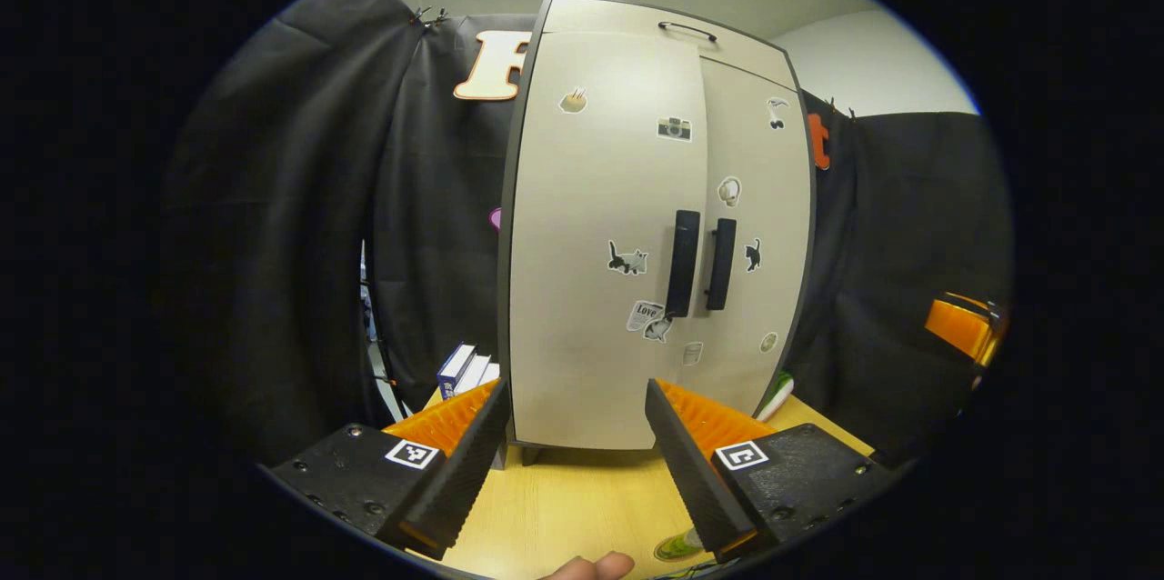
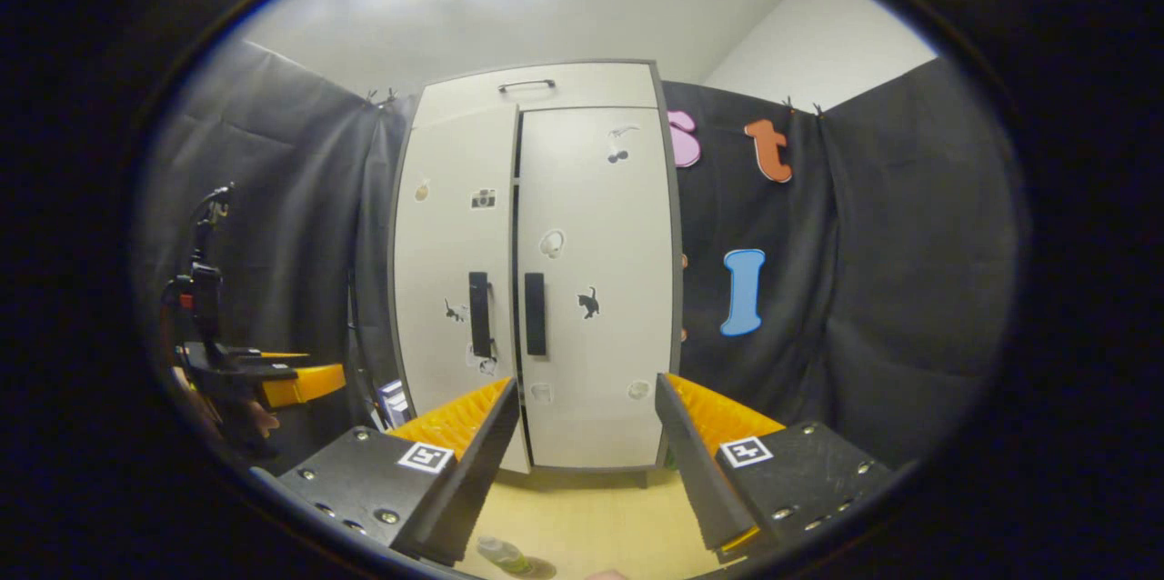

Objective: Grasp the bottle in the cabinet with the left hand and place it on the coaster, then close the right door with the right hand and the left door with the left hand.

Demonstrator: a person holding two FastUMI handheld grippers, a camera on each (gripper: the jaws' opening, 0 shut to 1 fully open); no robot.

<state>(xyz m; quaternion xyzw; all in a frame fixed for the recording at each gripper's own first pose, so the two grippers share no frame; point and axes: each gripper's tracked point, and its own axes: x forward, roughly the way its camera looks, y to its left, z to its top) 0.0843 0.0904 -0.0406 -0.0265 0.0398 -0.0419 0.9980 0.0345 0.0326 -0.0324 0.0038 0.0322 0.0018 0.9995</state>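
The pale cabinet (image 1: pixel 637 198) stands on the wooden table (image 1: pixel 582 498), stickers on both doors. Its right door (image 1: pixel 759 225) looks shut; the left door (image 1: pixel 600 244) stands slightly proud of it, with a dark gap (image 2: pixel 516 225) between the two. Two black handles (image 1: pixel 682 262) sit side by side. My left gripper (image 1: pixel 575 389) is open in front of the left door, holding nothing. My right gripper (image 2: pixel 587 380) is open facing the right door (image 2: pixel 596 289), a short way back. A clear bottle (image 2: pixel 505 555) shows at the table's near edge, and a greenish round thing (image 1: pixel 677 546) lies by my left gripper's right finger.
Several books (image 1: pixel 464 369) stand left of the cabinet, and a green-and-white object (image 1: pixel 777 394) lies at its right foot. The other gripper (image 1: pixel 964 325) shows far right in the left gripper view; the left gripper (image 2: pixel 305 378) shows at the left of the right gripper view. A fingertip (image 1: pixel 591 567) is at the bottom.
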